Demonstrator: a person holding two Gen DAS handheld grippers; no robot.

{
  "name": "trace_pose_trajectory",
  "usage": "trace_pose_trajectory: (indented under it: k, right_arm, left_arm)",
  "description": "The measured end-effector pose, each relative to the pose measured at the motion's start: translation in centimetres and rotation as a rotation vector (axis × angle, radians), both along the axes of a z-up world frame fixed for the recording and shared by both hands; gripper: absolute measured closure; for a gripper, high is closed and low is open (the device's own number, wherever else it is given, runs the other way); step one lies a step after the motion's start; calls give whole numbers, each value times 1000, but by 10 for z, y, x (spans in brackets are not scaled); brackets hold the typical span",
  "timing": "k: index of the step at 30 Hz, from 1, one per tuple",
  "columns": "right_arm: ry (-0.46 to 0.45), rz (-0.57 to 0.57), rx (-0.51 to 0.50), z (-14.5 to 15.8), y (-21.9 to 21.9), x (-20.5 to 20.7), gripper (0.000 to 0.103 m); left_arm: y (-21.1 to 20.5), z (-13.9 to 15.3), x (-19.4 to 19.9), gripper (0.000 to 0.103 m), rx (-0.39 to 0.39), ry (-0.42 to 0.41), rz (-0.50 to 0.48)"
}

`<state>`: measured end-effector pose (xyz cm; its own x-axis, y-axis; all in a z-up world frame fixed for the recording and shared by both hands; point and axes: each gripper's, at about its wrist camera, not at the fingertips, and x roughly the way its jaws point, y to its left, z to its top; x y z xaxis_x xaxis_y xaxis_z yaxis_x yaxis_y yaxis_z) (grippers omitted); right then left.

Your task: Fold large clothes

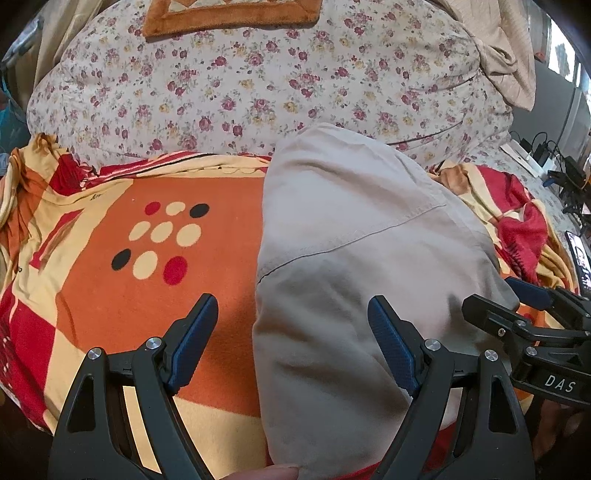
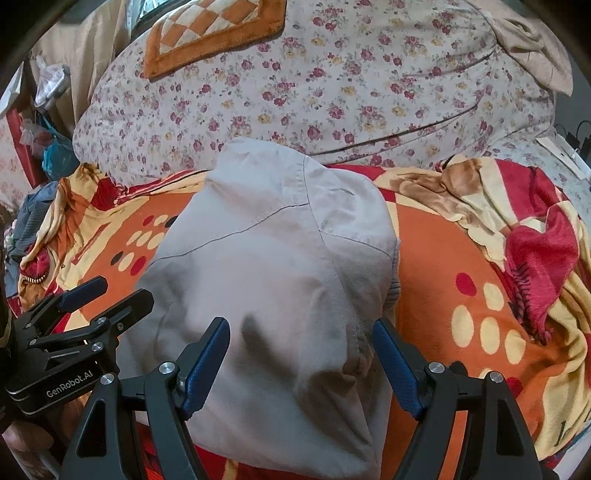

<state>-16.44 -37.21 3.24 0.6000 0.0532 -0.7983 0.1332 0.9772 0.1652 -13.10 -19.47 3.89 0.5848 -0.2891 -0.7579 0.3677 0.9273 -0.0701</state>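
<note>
A beige garment [image 1: 351,258], folded into a long narrow stack, lies on the orange, red and cream blanket [image 1: 147,332]. My left gripper [image 1: 291,314] is open over the garment's near left edge; its right finger is above the cloth and its left finger above the blanket. In the right wrist view the same garment [image 2: 277,258] fills the middle. My right gripper [image 2: 301,328] is open above its near right part, with the pads clear of the cloth. Each gripper shows in the other's view, the right gripper [image 1: 498,297] and the left gripper [image 2: 122,290], flanking the garment.
A floral duvet [image 1: 258,92] is heaped behind the blanket, with an orange checked mat [image 2: 207,33] on top. A beige cloth [image 1: 506,55] hangs at the back right. Cables and chargers [image 1: 546,158] and a phone [image 1: 581,258] lie at the right edge. Bags [image 2: 51,147] stand at the left.
</note>
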Motion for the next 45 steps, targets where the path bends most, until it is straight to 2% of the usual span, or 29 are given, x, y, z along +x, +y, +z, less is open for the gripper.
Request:
trace_pose_trajectory:
  k: [45]
  right_arm:
    - [25, 3, -6, -7, 0, 9, 25]
  left_arm:
    - [-12, -6, 1, 19, 20, 22, 4]
